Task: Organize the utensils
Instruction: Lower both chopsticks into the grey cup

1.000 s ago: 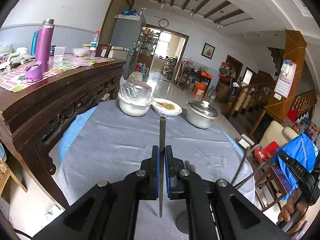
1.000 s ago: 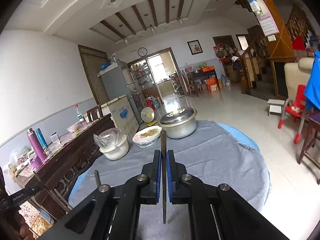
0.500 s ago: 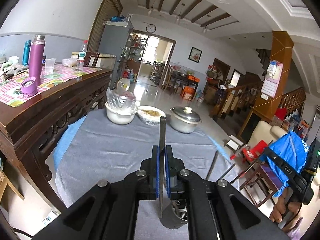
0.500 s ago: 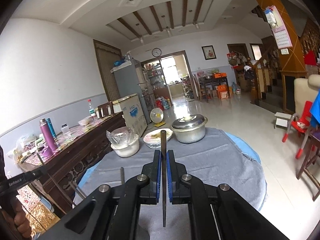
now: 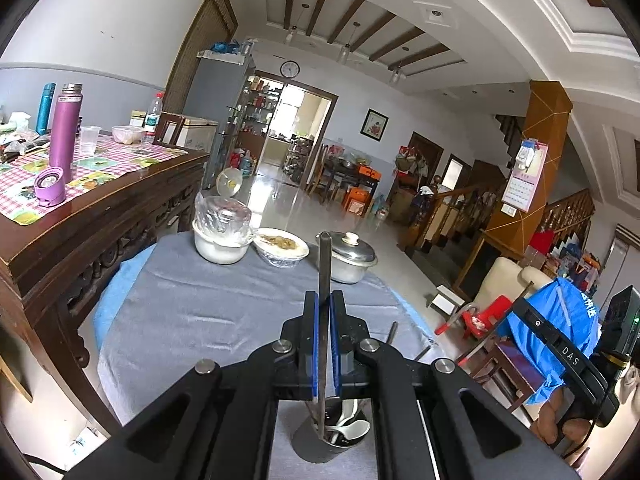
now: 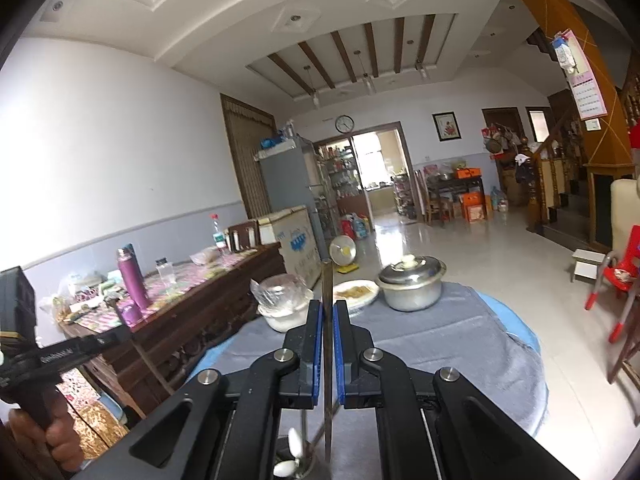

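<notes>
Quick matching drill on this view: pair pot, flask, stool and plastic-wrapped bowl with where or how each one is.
1 pot
2 flask
3 stool
4 bowl

a purple, on the checked cloth
b red, on the floor
c lidded, on the grey cloth
d white, under clear wrap

Pairs: 1-c, 2-a, 3-b, 4-d

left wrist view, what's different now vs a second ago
Both tongs rose: the utensil cup with white spoons has come into view under the left tongs, and the table sits lower in frame. Unchanged: each pair stays shut on its chopstick, right tongs too; bowls and the lidded pot haven't moved.
</notes>
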Available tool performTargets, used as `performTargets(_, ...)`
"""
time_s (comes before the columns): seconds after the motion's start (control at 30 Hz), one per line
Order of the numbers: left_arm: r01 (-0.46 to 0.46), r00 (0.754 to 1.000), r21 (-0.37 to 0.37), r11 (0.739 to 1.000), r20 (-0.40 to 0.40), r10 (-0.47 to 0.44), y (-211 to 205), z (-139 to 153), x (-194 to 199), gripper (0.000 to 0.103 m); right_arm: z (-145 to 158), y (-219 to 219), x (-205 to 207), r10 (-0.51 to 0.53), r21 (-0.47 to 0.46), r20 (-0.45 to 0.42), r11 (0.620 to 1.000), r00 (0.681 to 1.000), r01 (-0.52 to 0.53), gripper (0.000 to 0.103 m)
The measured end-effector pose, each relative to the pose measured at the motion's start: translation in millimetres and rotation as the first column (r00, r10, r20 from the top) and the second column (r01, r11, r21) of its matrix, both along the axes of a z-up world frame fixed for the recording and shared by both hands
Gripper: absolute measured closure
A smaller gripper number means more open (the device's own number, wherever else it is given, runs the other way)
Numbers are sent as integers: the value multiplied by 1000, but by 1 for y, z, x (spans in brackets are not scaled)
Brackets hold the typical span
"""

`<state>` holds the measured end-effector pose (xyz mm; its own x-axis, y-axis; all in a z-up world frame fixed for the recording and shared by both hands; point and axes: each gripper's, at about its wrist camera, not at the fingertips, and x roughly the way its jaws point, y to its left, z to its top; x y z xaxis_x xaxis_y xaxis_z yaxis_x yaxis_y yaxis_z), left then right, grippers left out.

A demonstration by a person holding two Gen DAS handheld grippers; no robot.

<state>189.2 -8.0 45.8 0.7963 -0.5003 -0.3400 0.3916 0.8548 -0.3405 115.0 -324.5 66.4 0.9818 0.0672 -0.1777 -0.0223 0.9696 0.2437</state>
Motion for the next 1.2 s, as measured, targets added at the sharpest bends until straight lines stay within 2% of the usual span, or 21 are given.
performTargets(0.17, 23, 1000, -2, 1000, 7, -23, -10, 1, -1, 98, 1, 7, 2, 23, 17, 11, 1000, 1000, -23, 97)
performTargets(0.33, 28, 1000, 11, 1000, -2, -28, -19, -4, 0, 98, -11, 18, 15, 48, 36, -19, 998, 999, -47, 97)
performTargets(0.57, 18, 1000, 54, 998, -11, -18, -30, -12, 4, 98, -28, 27, 29, 61, 16, -64, 998, 996, -60, 97)
performTargets(0.87, -9, 999, 123, 992, -44, 14, -40, -24, 10, 98, -42, 24, 37, 64, 34, -115, 998, 991, -61, 97)
performTargets(1.2, -25, 998, 153, 988, -46, 32, -42, -28, 9, 98, -50, 25, 37, 75, 38, -134, 997, 988, -71, 97)
